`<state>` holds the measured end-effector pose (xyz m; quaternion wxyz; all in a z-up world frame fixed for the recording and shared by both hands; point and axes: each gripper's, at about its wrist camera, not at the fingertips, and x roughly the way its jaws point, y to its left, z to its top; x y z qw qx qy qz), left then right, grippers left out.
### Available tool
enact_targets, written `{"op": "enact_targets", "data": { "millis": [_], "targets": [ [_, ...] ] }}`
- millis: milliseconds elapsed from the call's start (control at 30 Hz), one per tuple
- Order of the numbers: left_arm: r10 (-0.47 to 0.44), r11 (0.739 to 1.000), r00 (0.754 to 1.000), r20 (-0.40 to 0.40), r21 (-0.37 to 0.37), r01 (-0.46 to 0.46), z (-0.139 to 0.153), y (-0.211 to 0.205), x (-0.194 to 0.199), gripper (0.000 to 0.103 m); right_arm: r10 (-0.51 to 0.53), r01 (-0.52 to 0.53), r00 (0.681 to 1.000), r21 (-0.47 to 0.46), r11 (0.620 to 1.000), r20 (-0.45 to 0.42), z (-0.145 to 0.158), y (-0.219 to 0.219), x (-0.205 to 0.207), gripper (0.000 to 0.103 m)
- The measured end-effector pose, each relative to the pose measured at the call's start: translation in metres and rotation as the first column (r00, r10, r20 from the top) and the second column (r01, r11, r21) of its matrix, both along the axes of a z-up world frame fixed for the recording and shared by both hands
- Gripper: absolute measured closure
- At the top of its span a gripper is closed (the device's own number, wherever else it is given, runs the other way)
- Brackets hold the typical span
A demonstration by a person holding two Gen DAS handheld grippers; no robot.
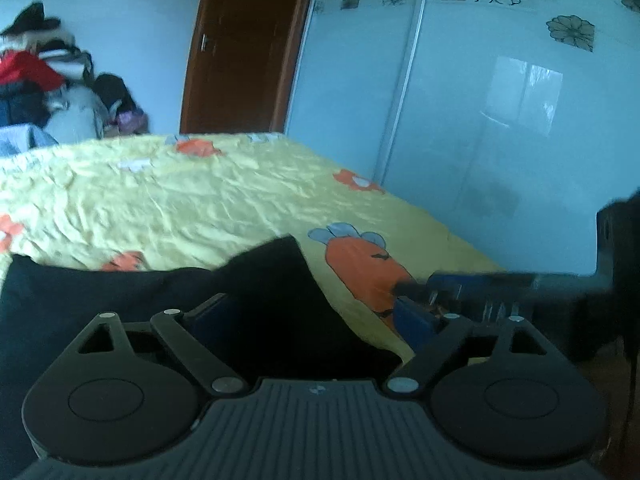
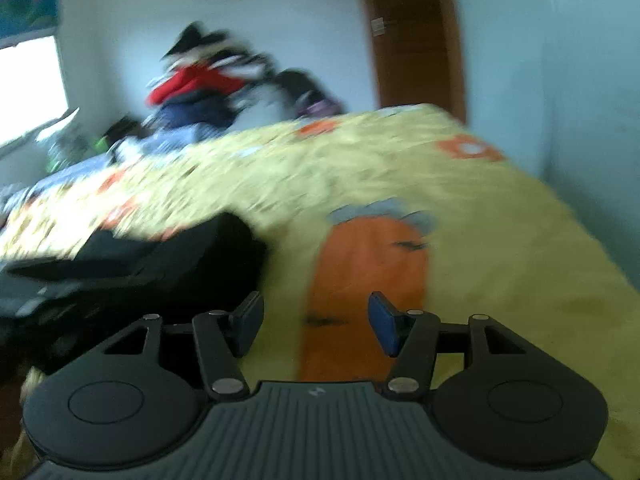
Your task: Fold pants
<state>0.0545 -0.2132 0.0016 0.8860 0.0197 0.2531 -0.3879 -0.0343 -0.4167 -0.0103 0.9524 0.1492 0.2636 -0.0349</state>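
Note:
Black pants [image 1: 120, 300] lie bunched on a yellow bedspread [image 1: 180, 200] printed with orange carrots, at the near edge of the bed. My left gripper [image 1: 316, 316] stands wide open just above them, with a peak of the black cloth rising between its fingers and neither pad pressing on it. At the right of the left wrist view my right gripper [image 1: 424, 296] shows as blurred blue pads over a carrot print. In the right wrist view the right gripper [image 2: 316, 324] is open over the bedspread [image 2: 500, 240], with nothing between its fingers. There the pants [image 2: 172, 252] lie to its left.
A heap of clothes [image 1: 40, 76] is piled beyond the bed's far left side. A brown wooden door [image 1: 240, 48] and a sliding wardrobe with flower prints [image 1: 480, 100] stand behind the bed. The bed's right edge drops off near the wardrobe. A bright window [image 2: 28, 88] is at far left.

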Motion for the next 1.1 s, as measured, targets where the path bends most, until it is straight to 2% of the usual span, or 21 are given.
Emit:
{"op": "enact_targets", "data": {
  "millis": [100, 233, 333, 433, 467, 500, 533, 600, 667, 700, 800, 867, 900, 933, 967, 1033, 1100],
  "targets": [
    [0.055, 0.998, 0.997, 0.044, 0.022, -0.056, 0.005, 0.015, 0.002, 0.01, -0.037, 0.029, 0.996, 0.104, 0.994, 0.076, 0.009, -0.015, 0.001, 0.044],
    [0.21, 0.972, 0.973, 0.092, 0.086, -0.217, 0.006, 0.037, 0.024, 0.009, 0.056, -0.089, 0.989, 0.243, 0.966, 0.14, 0.013, -0.014, 0.022, 0.044],
    [0.315, 0.942, 0.946, 0.076, 0.097, -0.321, 0.01, 0.058, 0.05, 0.009, 0.134, -0.166, 0.983, 0.307, 0.937, 0.122, 0.007, -0.007, 0.055, 0.044],
    [0.377, 0.915, 0.925, 0.05, 0.135, -0.38, 0.014, 0.073, 0.077, 0.009, 0.203, -0.217, 0.976, 0.396, 0.892, 0.077, -0.008, -0.002, 0.089, 0.046],
    [0.399, 0.901, 0.916, 0.043, 0.165, -0.401, 0.013, 0.075, 0.088, 0.009, 0.226, -0.235, 0.971, 0.419, 0.877, 0.072, -0.012, 0.0, 0.094, 0.054],
    [0.418, 0.888, 0.908, 0.037, 0.193, -0.417, 0.01, 0.076, 0.097, 0.009, 0.251, -0.255, 0.966, 0.427, 0.868, 0.068, -0.014, 0.004, 0.101, 0.072],
    [0.437, 0.874, 0.899, 0.029, 0.221, -0.432, 0.007, 0.078, 0.107, 0.01, 0.267, -0.266, 0.962, 0.409, 0.873, 0.056, -0.014, 0.01, 0.103, 0.076],
    [0.469, 0.853, 0.883, -0.002, 0.259, -0.453, -0.002, 0.082, 0.122, 0.01, 0.267, -0.264, 0.963, 0.332, 0.905, 0.037, -0.011, 0.017, 0.104, 0.083],
    [0.495, 0.839, 0.868, -0.045, 0.285, -0.464, -0.013, 0.086, 0.136, 0.011, 0.231, -0.231, 0.972, 0.295, 0.927, 0.033, -0.008, 0.018, 0.097, 0.09],
    [0.508, 0.834, 0.859, -0.068, 0.289, -0.47, -0.018, 0.089, 0.14, 0.009, 0.207, -0.208, 0.978, 0.275, 0.939, 0.03, -0.007, 0.016, 0.094, 0.09],
    [0.535, 0.829, 0.835, -0.13, 0.271, -0.489, -0.029, 0.096, 0.146, 0.009, 0.22, -0.211, 0.975, 0.25, 0.945, -0.009, -0.014, 0.017, 0.098, 0.09],
    [0.545, 0.826, 0.828, -0.131, 0.255, -0.503, -0.026, 0.103, 0.143, 0.009, 0.219, -0.208, 0.975, 0.224, 0.952, -0.026, -0.016, 0.02, 0.098, 0.089],
    [0.553, 0.821, 0.825, -0.118, 0.247, -0.515, -0.022, 0.105, 0.138, 0.012, 0.213, -0.202, 0.977, 0.226, 0.953, -0.026, -0.013, 0.018, 0.097, 0.085],
    [0.563, 0.813, 0.821, -0.094, 0.237, -0.531, -0.017, 0.107, 0.132, 0.011, 0.195, -0.185, 0.981, 0.222, 0.957, -0.021, -0.01, 0.017, 0.094, 0.083],
    [0.568, 0.811, 0.821, -0.065, 0.219, -0.543, -0.012, 0.109, 0.125, 0.01, 0.153, -0.149, 0.988, 0.183, 0.972, -0.005, -0.003, 0.018, 0.086, 0.083],
    [0.55, 0.822, 0.835, -0.024, 0.19, -0.536, -0.004, 0.108, 0.115, 0.007, 0.113, -0.116, 0.993, 0.064, 0.991, 0.039, 0.014, 0.028, 0.073, 0.083],
    [0.515, 0.836, 0.857, -0.003, 0.223, -0.502, -0.005, 0.097, 0.113, 0.005, 0.178, -0.18, 0.982, 0.018, 0.984, 0.065, 0.024, 0.041, 0.065, 0.083]
  ]
}}
